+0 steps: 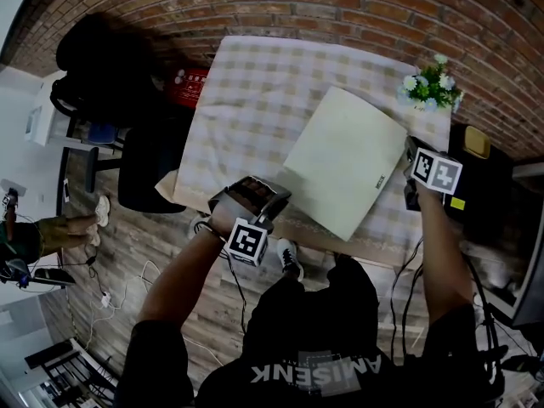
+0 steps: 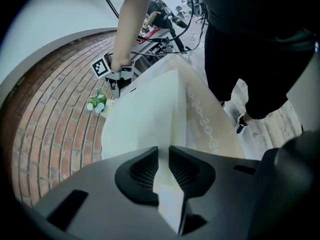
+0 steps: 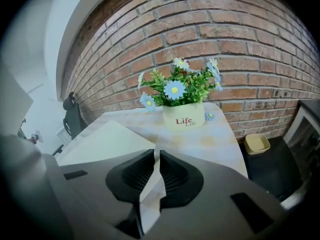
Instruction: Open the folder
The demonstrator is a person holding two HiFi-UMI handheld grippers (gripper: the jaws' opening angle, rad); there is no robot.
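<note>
Across the checked table (image 1: 246,83) the cream folder (image 1: 344,160) is lying flat and closed. It is sitting skewed, one corner pointing at the near edge and another at the right edge, so a gripper on either side is getting a corner to work on.

The left gripper (image 2: 164,159) is hovering at the near left edge of the table, close to the folder but seemingly apart from it. Its jaws are sitting almost together, leaving only a thin slit, and nothing is showing as clamped between them. It is pointing along the folder's long side, probably lining up with the cover's free edge.

The right gripper (image 3: 156,160) is hanging at the table's right edge, just beside the folder's right corner. Its jaws are likewise drawn nearly closed and are looking empty; whether they are touching that corner I cannot tell. Judging by this, the opening is not yet begun: the jaws would need to part before taking the cover.

The small flower pot (image 3: 183,116) is standing at the far corner, clear of the cover's swing.
</note>
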